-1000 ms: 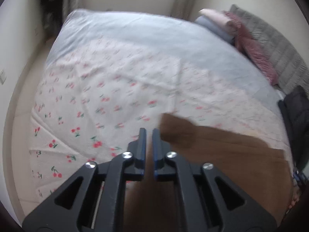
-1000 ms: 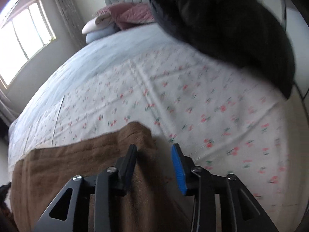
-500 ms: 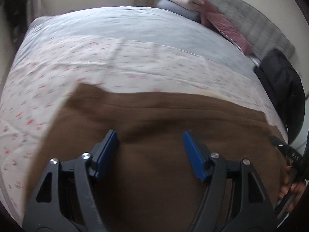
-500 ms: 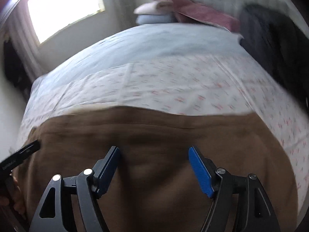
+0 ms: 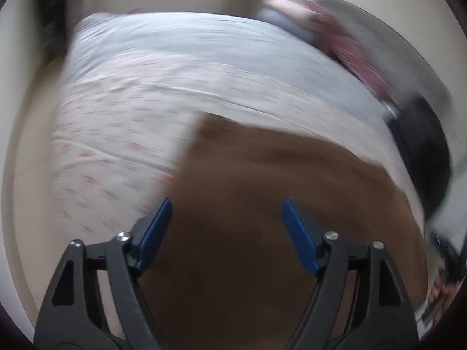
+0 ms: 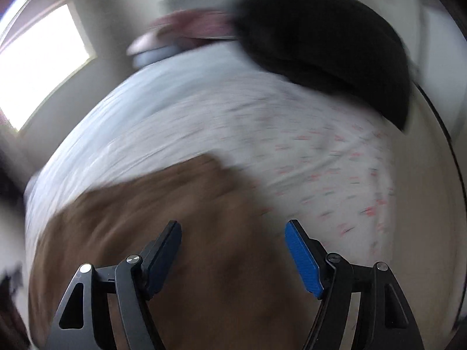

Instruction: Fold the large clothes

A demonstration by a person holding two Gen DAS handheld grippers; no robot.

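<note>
Both views have swung since half a second back, leaving the brown garment (image 5: 262,204) lower and blurred. It lies flat on the cherry-print sheet (image 5: 116,134), seemingly folded. Left gripper (image 5: 226,224) hangs over it, jaws opening, nothing pinched between. Right gripper (image 6: 233,248) is released too, above the garment's right edge near a black jacket (image 6: 335,46).

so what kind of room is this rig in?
A bedroom, most likely. A bed with a cherry-print sheet fills both views, pillows are stacked at its far end, and a brown garment lies spread on it. A window lights one wall.
</note>
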